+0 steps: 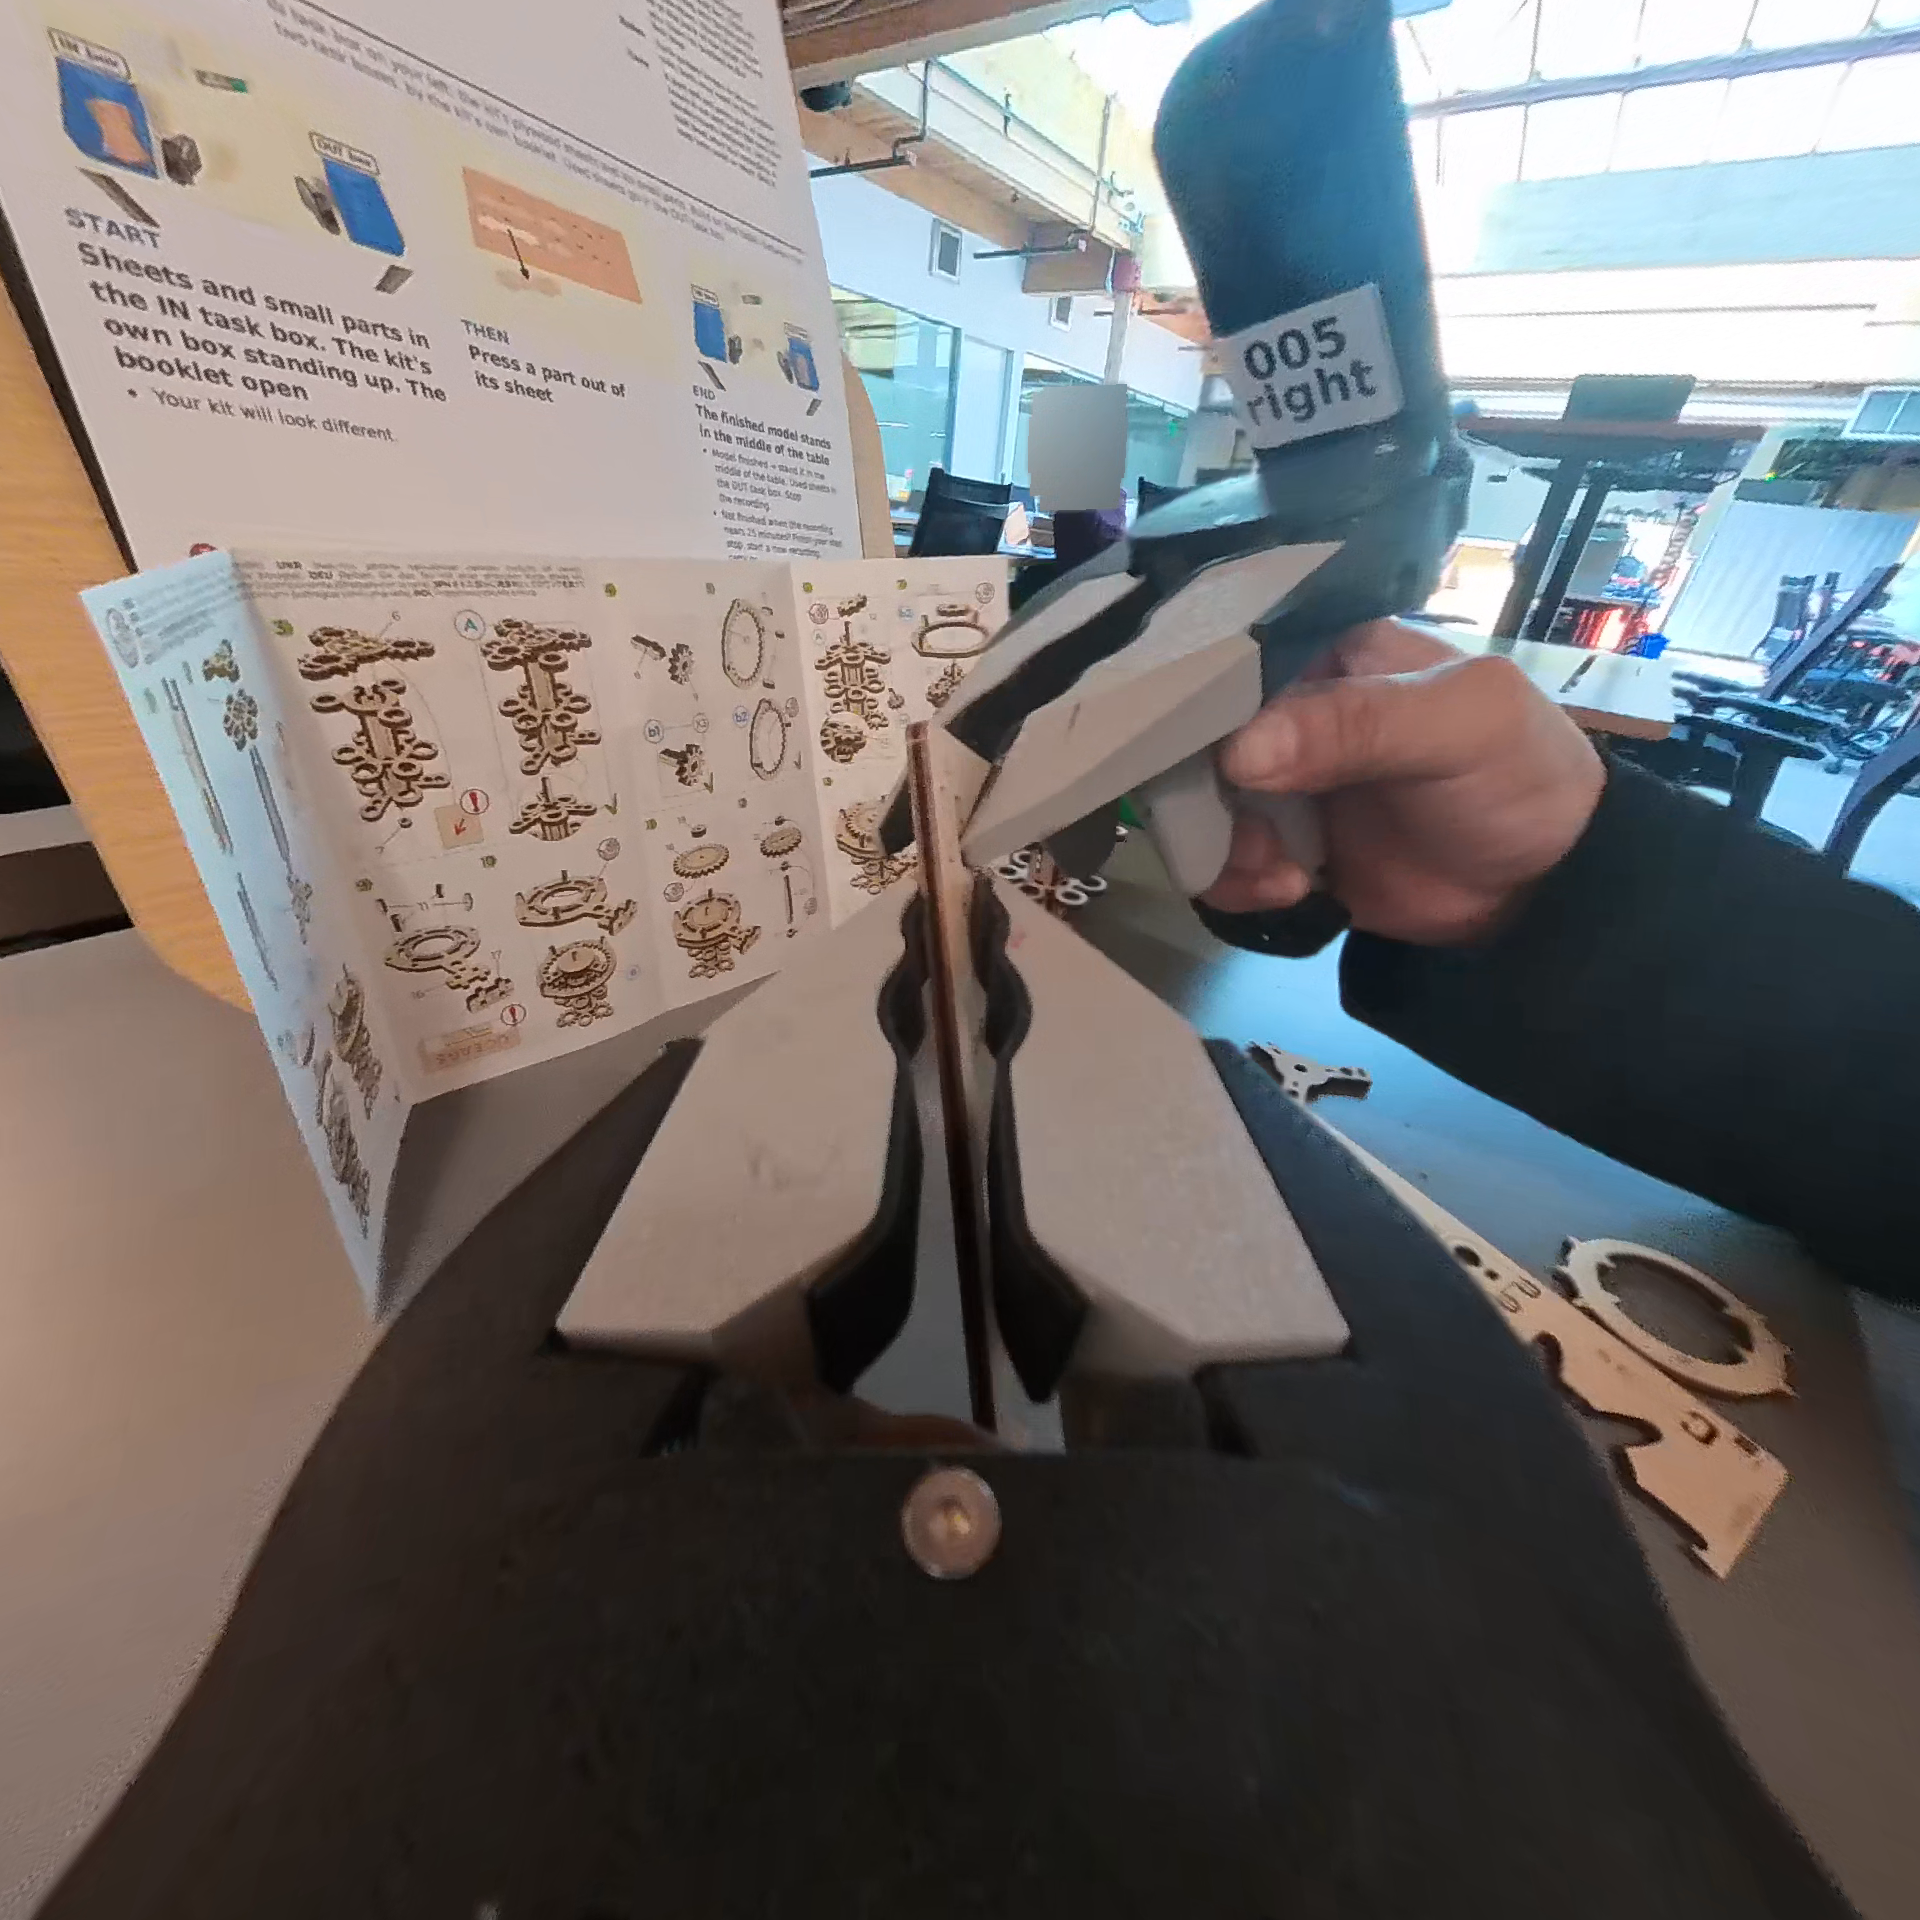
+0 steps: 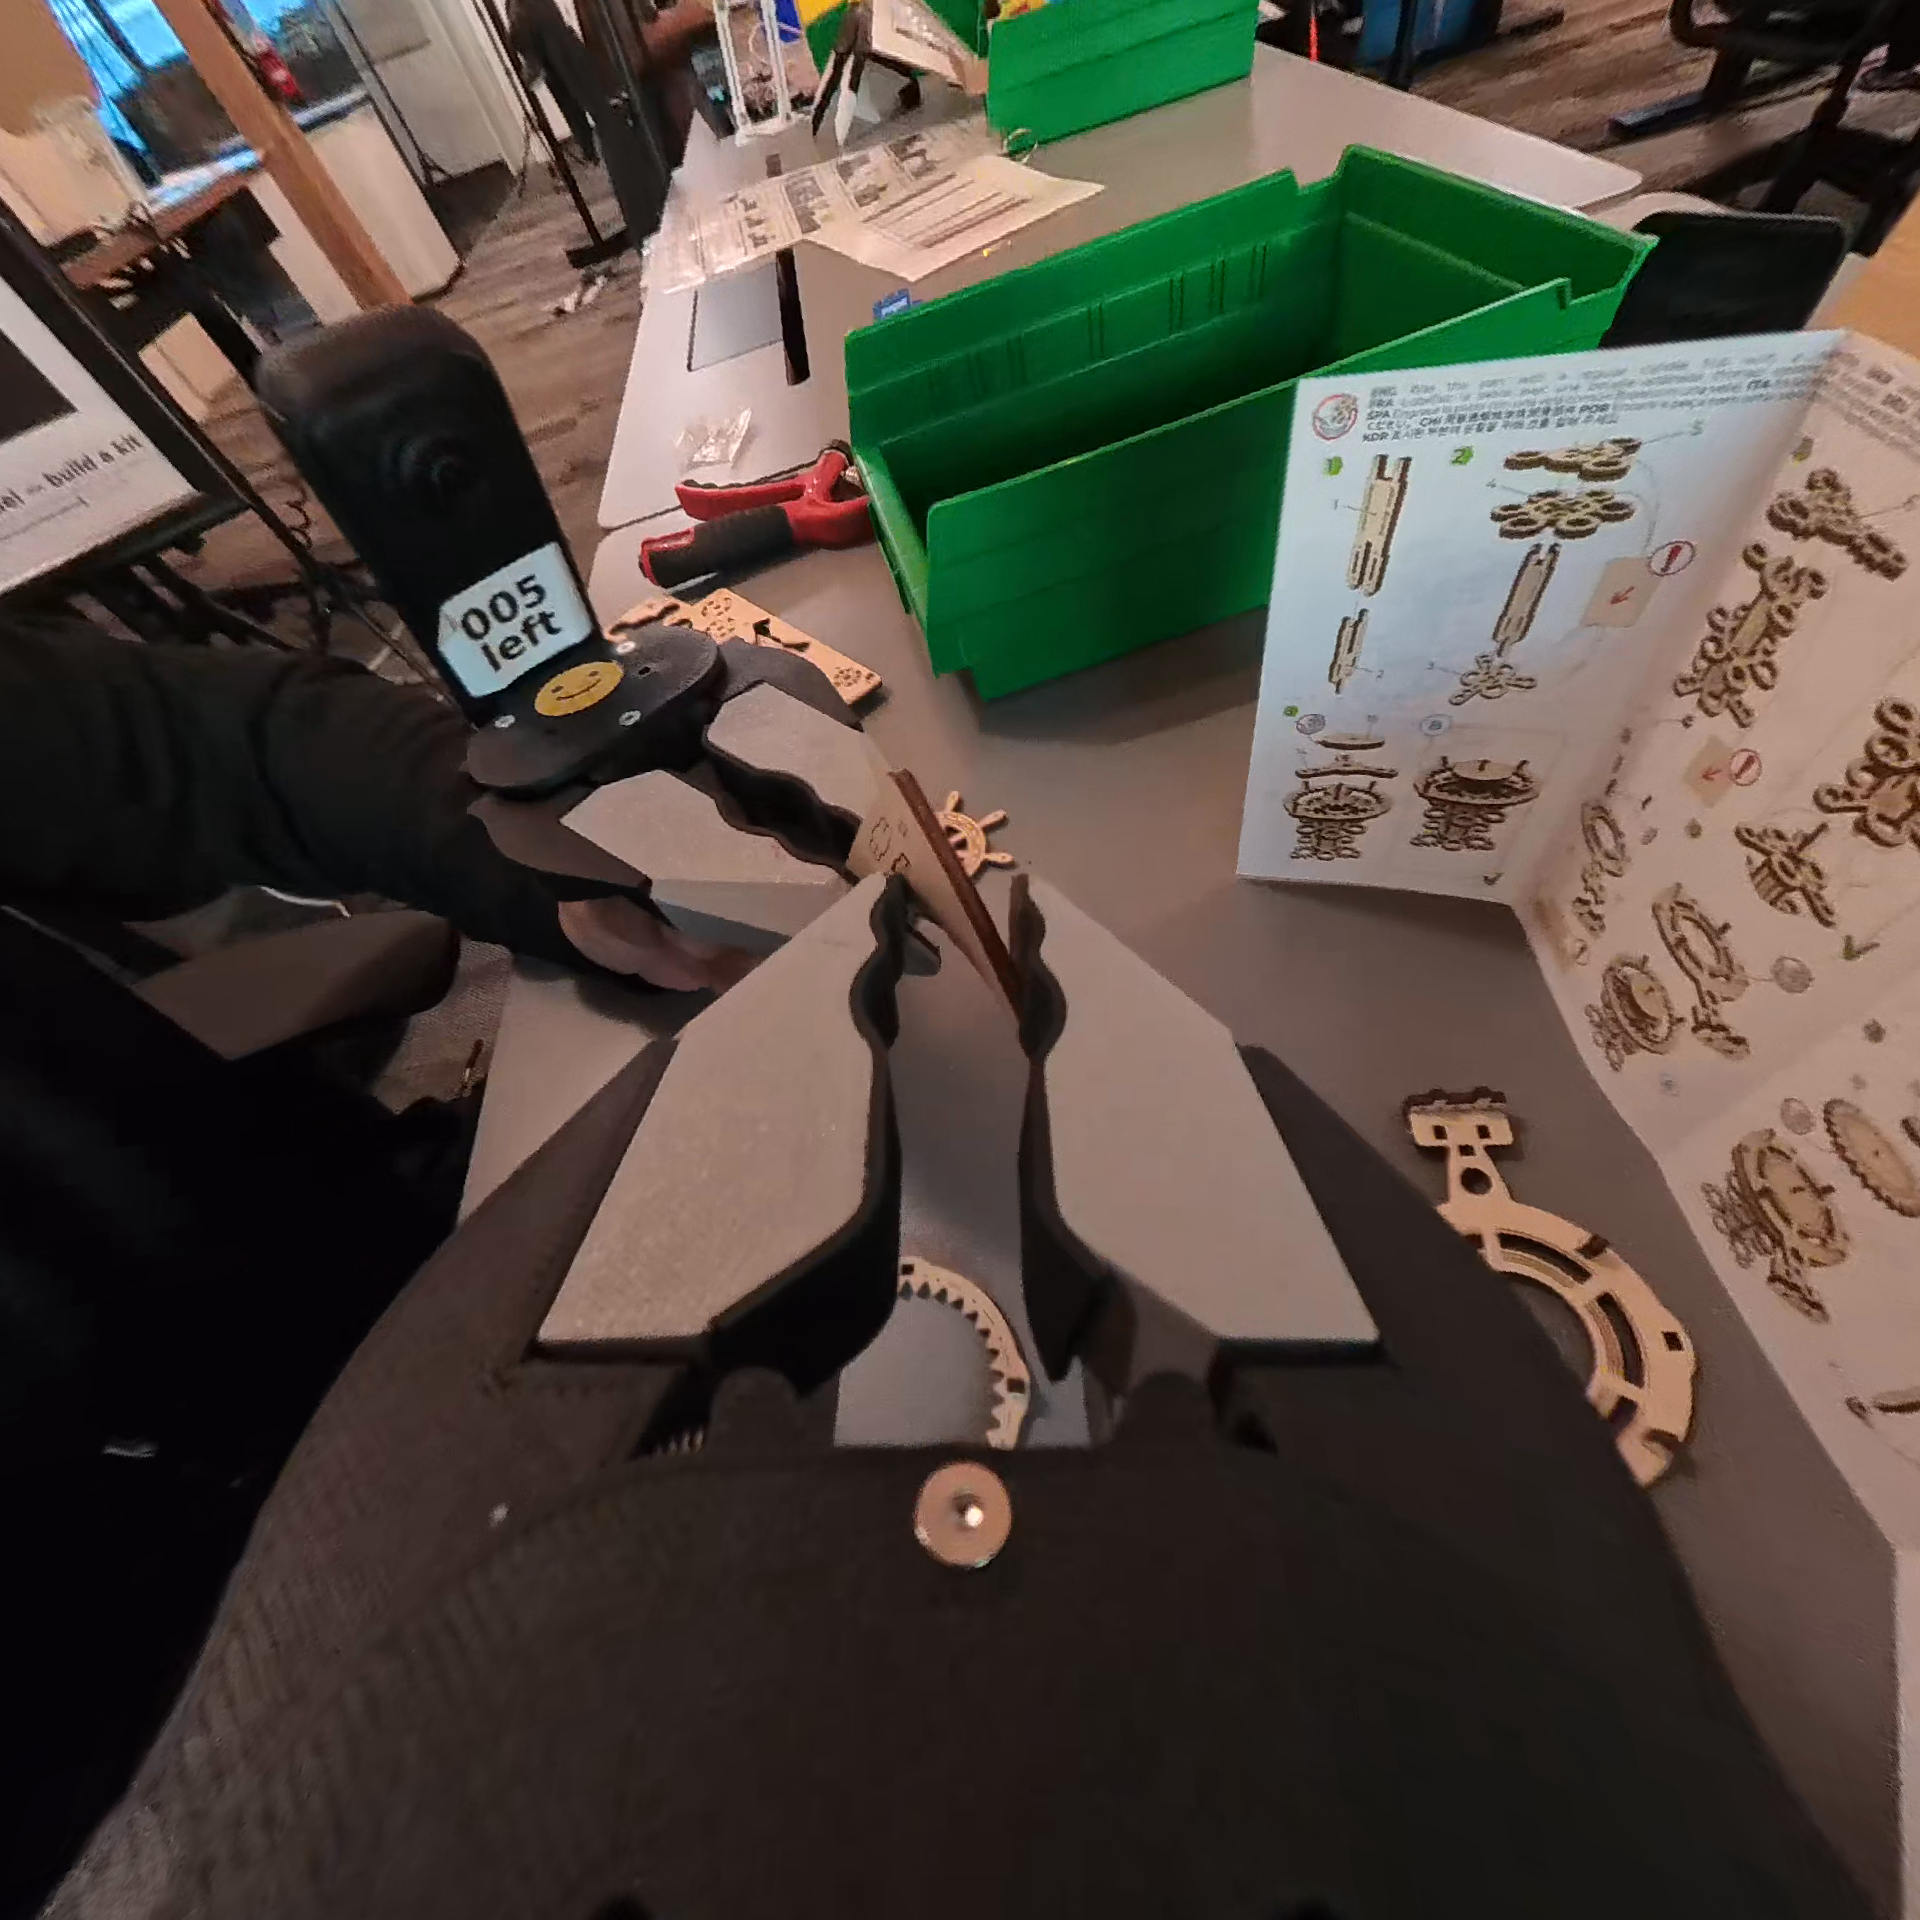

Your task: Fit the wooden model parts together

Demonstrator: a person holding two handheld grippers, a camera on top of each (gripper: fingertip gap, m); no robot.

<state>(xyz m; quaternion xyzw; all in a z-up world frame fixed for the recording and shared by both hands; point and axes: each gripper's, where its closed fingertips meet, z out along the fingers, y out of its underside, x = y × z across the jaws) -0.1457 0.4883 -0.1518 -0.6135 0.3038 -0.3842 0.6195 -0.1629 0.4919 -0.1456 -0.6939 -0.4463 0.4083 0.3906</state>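
The left gripper (image 1: 948, 935) clamped a thin wooden sheet (image 1: 940, 987) on edge, steadying it above the table (image 2: 1195, 935). The right gripper (image 2: 951, 914) stood open around its far corner, likely to press out a part. Beyond stood the open booklet (image 1: 540, 790), propped for reference.

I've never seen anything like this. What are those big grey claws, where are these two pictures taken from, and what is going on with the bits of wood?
No robot here: a person holds two hand-held grippers, each carrying a camera that looks along its grey fingers. One picture comes from the left gripper, shut on a thin wooden sheet seen edge-on. The other comes from the right gripper, whose fingers sit around that sheet's far end; whether they pinch it, I cannot tell. On the grey table lie loose wooden parts, a green bin, red pliers and a standing instruction booklet.
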